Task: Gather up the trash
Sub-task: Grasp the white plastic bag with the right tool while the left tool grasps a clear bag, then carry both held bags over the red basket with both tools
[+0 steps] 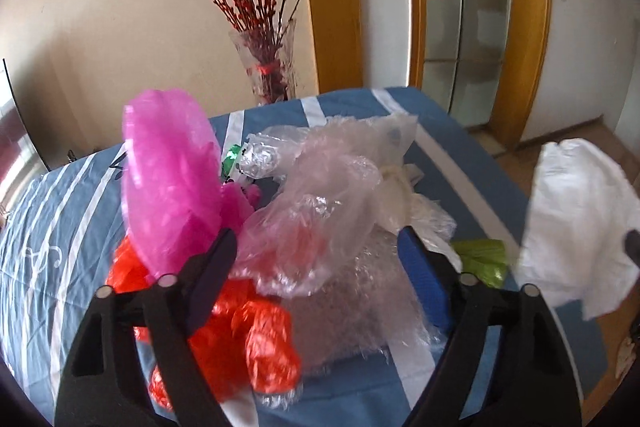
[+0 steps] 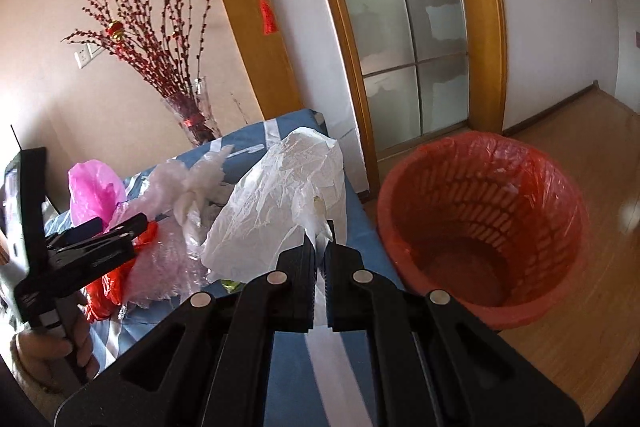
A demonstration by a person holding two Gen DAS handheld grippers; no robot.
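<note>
A pile of plastic trash lies on the blue striped cloth (image 1: pixel 60 227): a pink bag (image 1: pixel 168 179), a red bag (image 1: pixel 240 327), clear bags and bubble wrap (image 1: pixel 332 211), a green scrap (image 1: pixel 480 261). My left gripper (image 1: pixel 320 243) is open, its fingers on either side of the clear plastic. My right gripper (image 2: pixel 319 231) is shut on a white plastic bag (image 2: pixel 280 203), held above the cloth's right edge; the bag also shows in the left wrist view (image 1: pixel 576 223). A red lined trash basket (image 2: pixel 480 223) stands on the floor to the right.
A glass vase (image 1: pixel 268 67) with red branches stands behind the table by the wall. Wooden door frames and a glass door (image 2: pixel 404 27) are beyond. Wood floor (image 2: pixel 580 327) surrounds the basket. The left gripper and the hand holding it show in the right wrist view (image 2: pixel 92 243).
</note>
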